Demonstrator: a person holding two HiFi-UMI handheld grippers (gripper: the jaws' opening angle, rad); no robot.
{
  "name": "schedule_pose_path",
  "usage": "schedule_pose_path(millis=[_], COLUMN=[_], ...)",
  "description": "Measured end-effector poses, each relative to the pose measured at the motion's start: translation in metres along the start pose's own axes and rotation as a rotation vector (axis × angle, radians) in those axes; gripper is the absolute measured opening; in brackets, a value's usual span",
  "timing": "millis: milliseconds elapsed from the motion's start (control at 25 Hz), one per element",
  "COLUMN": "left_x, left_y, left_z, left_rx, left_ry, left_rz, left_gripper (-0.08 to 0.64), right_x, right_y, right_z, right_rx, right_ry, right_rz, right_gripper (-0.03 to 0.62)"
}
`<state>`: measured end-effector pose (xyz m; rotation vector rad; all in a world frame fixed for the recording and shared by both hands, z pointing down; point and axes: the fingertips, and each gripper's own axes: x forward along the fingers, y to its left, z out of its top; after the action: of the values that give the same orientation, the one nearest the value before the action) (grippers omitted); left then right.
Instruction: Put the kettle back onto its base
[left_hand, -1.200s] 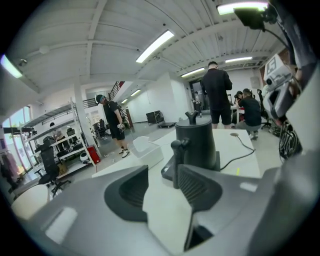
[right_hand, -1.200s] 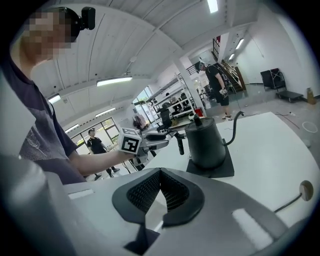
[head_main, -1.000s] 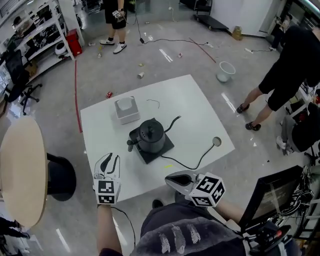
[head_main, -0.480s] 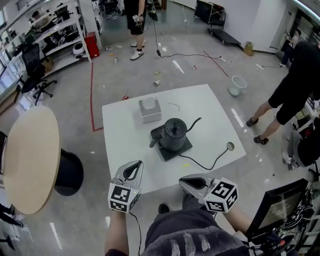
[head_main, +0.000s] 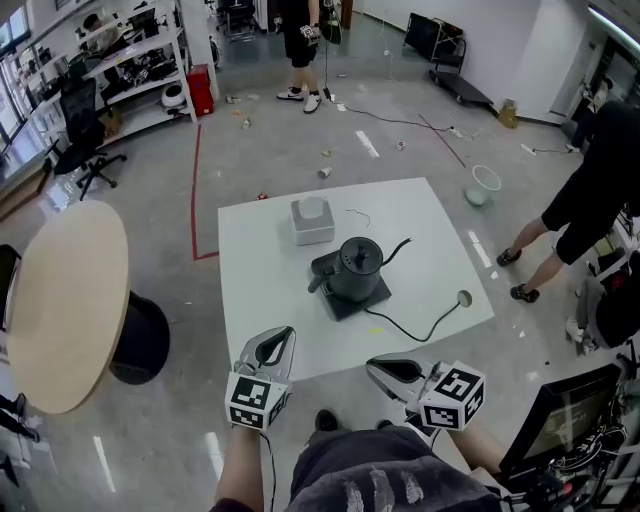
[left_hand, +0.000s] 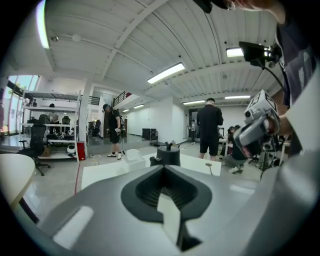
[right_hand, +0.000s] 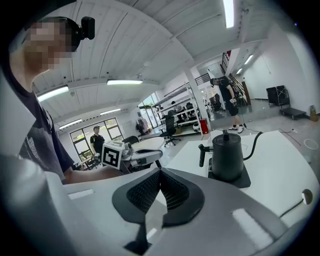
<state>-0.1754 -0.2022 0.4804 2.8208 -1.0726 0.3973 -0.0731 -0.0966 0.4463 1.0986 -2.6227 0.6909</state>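
A dark gooseneck kettle (head_main: 360, 265) stands upright on its black square base (head_main: 372, 297) in the middle of the white table (head_main: 260, 260). My left gripper (head_main: 281, 337) hovers over the table's near edge, well short of the kettle, shut with nothing in it. My right gripper (head_main: 384, 368) hangs just off the near edge, also shut and empty. In the left gripper view the kettle (left_hand: 168, 154) shows straight ahead beyond the closed left gripper (left_hand: 167, 172). In the right gripper view the kettle (right_hand: 227, 157) and base (right_hand: 243, 180) lie right of the right gripper (right_hand: 160, 175).
A white box (head_main: 312, 220) sits behind the kettle. A black cord (head_main: 405, 328) runs from the base to a hole (head_main: 462, 297) in the table. A round wooden table (head_main: 60, 300) stands left. A person (head_main: 590, 190) stands right, another person (head_main: 305, 40) far back.
The left gripper's jaws have closed from open. Both grippers have lifted and drawn a little back from the table. The kettle has stayed on its base.
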Motion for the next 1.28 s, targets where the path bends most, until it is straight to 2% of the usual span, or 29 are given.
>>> schedule_pose_path(millis=[200,480,760,840,1040,1280], left_x=[-0.004,0.007,0.020,0.020,0.018,0.013], left_y=[-0.012,-0.053,-0.115,-0.134,-0.188,-0.238], left_z=[0.013,0.033,0.048,0.052,0.050,0.048], left_rx=[0.014,0.084,0.142,0.148,0.107,0.161], left_ry=[-0.004,0.008,0.030,0.035,0.070,0.103], left_rz=[0.021,0.008,-0.016,-0.018,-0.023,-0.013], left_gripper=[0.002,0.002,0.002,0.002,0.002,0.002], right_x=[-0.012,-0.045,-0.093,-0.109,-0.153,-0.191], right_y=[0.001,-0.016,-0.031,-0.030,-0.029,-0.026], right_z=[0.005,-0.007,-0.029,-0.035,-0.045,-0.068], right_rx=[-0.002,0.043,0.066,0.069,0.086,0.150], right_ry=[-0.045,-0.095,-0.090,-0.086,-0.109,-0.133], right_rz=[0.033,0.034,0.023,0.049,0.082,0.151], right_gripper=[-0.005,-0.005,-0.005,-0.005,-0.005,-0.005])
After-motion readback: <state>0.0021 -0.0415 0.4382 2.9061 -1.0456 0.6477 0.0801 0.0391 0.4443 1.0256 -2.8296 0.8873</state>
